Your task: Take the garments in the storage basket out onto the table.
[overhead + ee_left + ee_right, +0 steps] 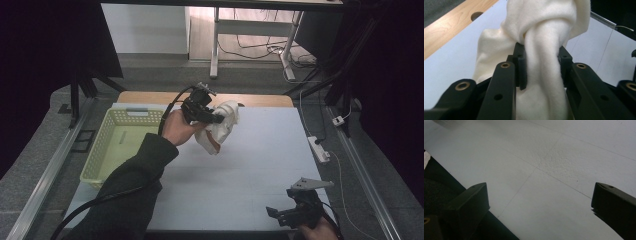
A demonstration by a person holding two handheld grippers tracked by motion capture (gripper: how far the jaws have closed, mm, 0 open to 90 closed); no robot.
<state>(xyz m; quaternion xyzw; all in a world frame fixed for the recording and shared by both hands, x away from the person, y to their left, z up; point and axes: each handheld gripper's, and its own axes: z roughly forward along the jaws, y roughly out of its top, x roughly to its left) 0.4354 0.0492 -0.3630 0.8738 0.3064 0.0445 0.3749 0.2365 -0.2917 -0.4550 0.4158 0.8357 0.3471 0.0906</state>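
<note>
A cream-white cloth (222, 128) hangs bunched in the air above the middle of the white table (260, 170), with my left gripper (214, 119) shut on it. In the left gripper view the cloth (544, 57) is pinched between the two black jaws, and my left gripper (541, 65) holds a twisted fold of it. My right gripper (274, 214) rests low at the table's front right edge, held by a hand. In the right gripper view my right gripper (539, 195) stands open over bare white tabletop, nothing between its fingers.
A pale yellow slotted basket (107, 131) stands on the table's left side. A wooden strip (150, 97) runs along the table's far edge. A white power strip (318, 148) lies on the floor at the right. Black stands flank both sides.
</note>
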